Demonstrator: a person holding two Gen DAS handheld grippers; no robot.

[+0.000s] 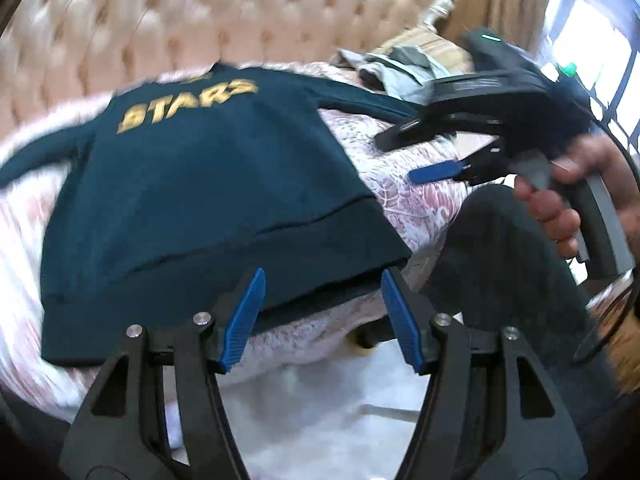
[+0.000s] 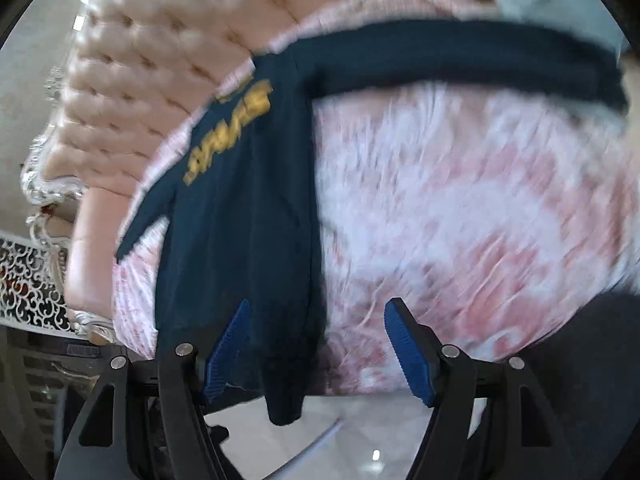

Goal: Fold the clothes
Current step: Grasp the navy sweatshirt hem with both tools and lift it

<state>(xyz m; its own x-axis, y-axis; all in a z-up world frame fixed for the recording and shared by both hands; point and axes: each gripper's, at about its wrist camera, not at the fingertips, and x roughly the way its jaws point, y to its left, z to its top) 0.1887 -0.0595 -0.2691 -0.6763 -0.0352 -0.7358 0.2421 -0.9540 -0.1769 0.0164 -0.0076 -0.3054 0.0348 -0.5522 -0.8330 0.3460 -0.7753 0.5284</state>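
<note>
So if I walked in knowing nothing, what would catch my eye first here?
Most likely the dark green sweatshirt with gold STARS lettering, spread flat on a pink patterned bedspread, one sleeve stretched out sideways. Behind it rises a tufted peach headboard. Then the two black grippers with blue fingers: the left gripper open at the sweatshirt's hem, the right gripper held in a hand to the right, also open.

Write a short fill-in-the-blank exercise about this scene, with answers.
1. The gold lettering on the dark teal sweatshirt reads ____.
2. The sweatshirt lies on a pink and white floral ____.
3. The left gripper and the right gripper both stand ____.

Answers: STARS; bedspread; open
</note>
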